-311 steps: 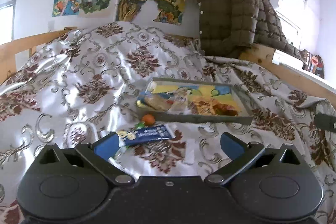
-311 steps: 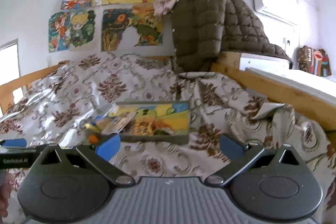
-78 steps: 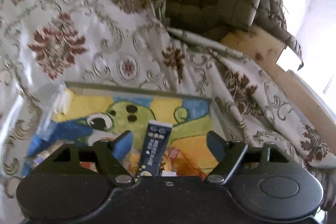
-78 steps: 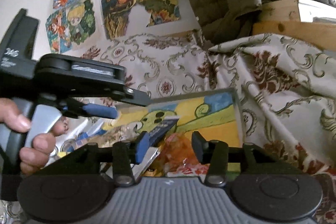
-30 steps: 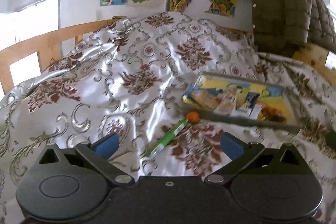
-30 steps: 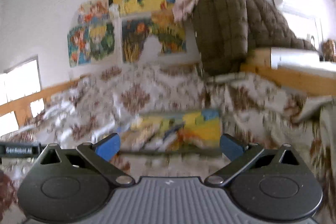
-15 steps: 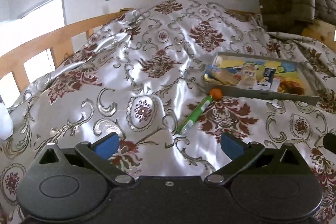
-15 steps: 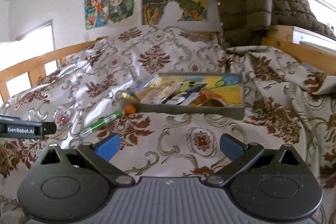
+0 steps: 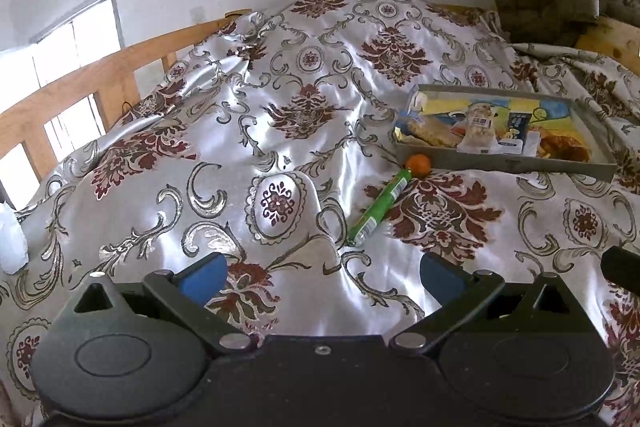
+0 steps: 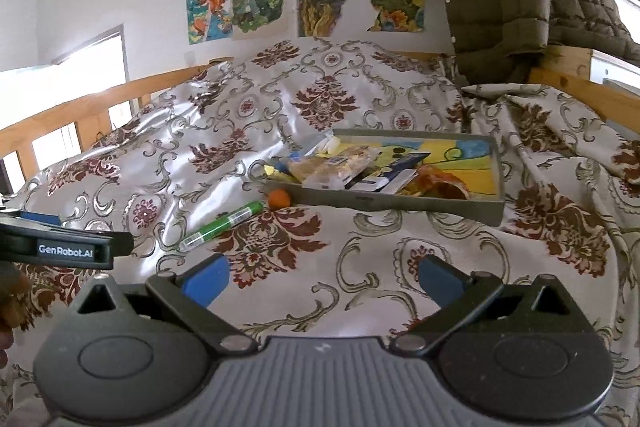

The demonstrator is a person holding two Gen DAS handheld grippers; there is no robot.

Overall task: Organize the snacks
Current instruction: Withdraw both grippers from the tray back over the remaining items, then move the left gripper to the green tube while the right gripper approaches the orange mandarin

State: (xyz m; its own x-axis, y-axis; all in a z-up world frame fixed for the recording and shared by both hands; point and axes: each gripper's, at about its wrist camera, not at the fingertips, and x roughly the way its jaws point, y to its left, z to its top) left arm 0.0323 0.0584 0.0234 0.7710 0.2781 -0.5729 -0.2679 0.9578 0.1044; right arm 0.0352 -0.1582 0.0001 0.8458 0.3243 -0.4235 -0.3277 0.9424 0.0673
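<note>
Both grippers hover empty above the patterned bedspread [image 9: 304,75]. The left gripper [image 9: 320,273] has its blue-padded jaws spread wide, and the right gripper [image 10: 322,275] is equally wide, with nothing between the pads of either. In the right wrist view the left gripper's side arm enters at the left edge.

Outward from the claws, and taking the grey tray [image 10: 400,205] as landmark: one green tube snack [image 9: 380,209] lies on the bedspread just in front of the tray's near-left corner, slanted with its far end towards that corner. One small orange ball-shaped snack [image 9: 418,163] sits beside the tray's near wall, close to the tube's far end; whether they touch cannot be told.

Inside the tray lie about four wrapped snacks: one clear bag of pale biscuits at the left, one small clear packet at centre, one dark blue packet right of it, and one orange-red wrapper at the right. The exact count is uncertain, since they overlap.

Judged step: collect the two loose items into the tray. The tube is best pinched across its narrow width near mid-length, with pads square to its axis, as the glossy cloth may let it roll. The ball needs a centred, gentle closure.
</note>
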